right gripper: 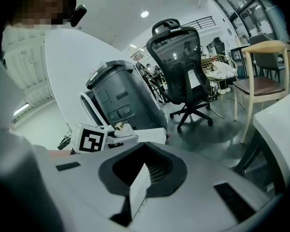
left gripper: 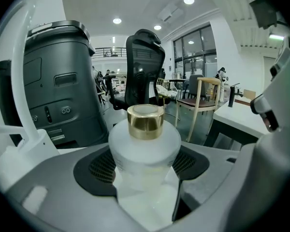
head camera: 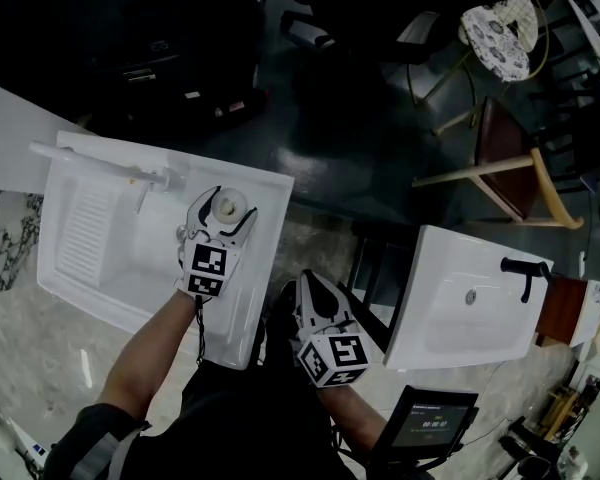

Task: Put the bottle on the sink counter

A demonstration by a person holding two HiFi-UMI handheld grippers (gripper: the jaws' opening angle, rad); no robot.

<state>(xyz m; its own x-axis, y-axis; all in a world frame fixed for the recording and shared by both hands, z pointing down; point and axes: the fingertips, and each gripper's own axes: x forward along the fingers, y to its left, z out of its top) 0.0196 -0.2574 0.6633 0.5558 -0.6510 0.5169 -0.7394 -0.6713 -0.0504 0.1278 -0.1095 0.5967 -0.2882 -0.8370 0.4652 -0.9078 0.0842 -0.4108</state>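
A white frosted bottle (head camera: pixel 228 206) with a gold cap (left gripper: pixel 145 121) sits between the jaws of my left gripper (head camera: pixel 225 212), which is shut on its body (left gripper: pixel 145 146). In the head view the bottle is over the right-hand counter strip (head camera: pixel 265 238) of the white sink, beside the basin (head camera: pixel 130 258). Whether its base touches the counter is hidden. My right gripper (head camera: pixel 308 286) hangs lower and to the right, off the sink's edge, shut with nothing in it (right gripper: pixel 139 178). From the right gripper view, the left gripper's marker cube (right gripper: pixel 89 139) and the bottle's cap (right gripper: pixel 119 126) show ahead.
The sink has a washboard slope (head camera: pixel 85 223) and a white faucet (head camera: pixel 145 178) at its back. A second white sink (head camera: pixel 460 308) with a black faucet (head camera: pixel 525 271) stands to the right. A wooden chair (head camera: pixel 510 168), an office chair (right gripper: pixel 183 66) and a grey bin (left gripper: pixel 58 81) stand beyond.
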